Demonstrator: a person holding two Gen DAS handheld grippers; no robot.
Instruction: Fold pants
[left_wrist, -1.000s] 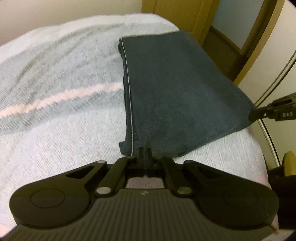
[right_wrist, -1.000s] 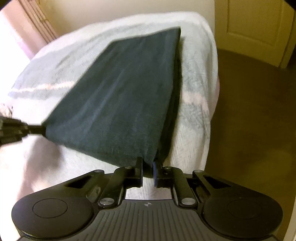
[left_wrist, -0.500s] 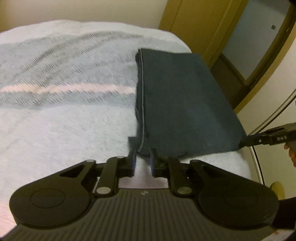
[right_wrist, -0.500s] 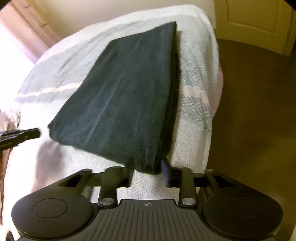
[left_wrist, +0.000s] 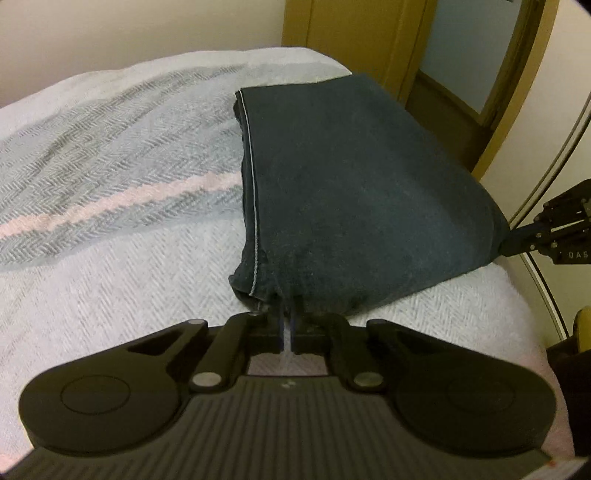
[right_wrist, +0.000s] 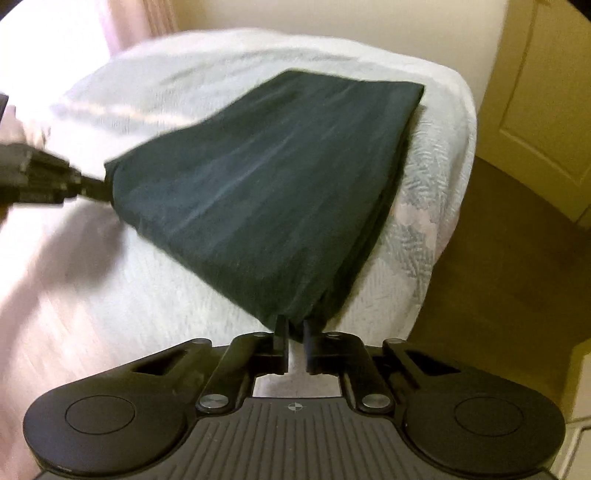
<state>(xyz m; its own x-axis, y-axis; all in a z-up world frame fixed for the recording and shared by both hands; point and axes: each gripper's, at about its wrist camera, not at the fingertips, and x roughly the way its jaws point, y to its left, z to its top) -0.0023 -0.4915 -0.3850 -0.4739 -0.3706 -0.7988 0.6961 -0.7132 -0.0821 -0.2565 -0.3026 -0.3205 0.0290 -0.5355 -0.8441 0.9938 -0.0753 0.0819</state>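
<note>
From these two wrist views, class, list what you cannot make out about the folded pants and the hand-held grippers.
- Layers under the pants: hidden by the top layer, both views.
- Waistband, pockets: not visible in either view.
- Left hand-held gripper tips: buried in the near corner fabric, left wrist view.
- Right hand-held gripper tips: covered by the corner fold, right wrist view.
- Bedspread pattern: motion-blurred at left, right wrist view.
- Person's hands: outside both frames.

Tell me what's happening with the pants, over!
Left gripper shut on pants corner. Right gripper shut on other near corner. Pants folded on bed. Nothing in the way.
</note>
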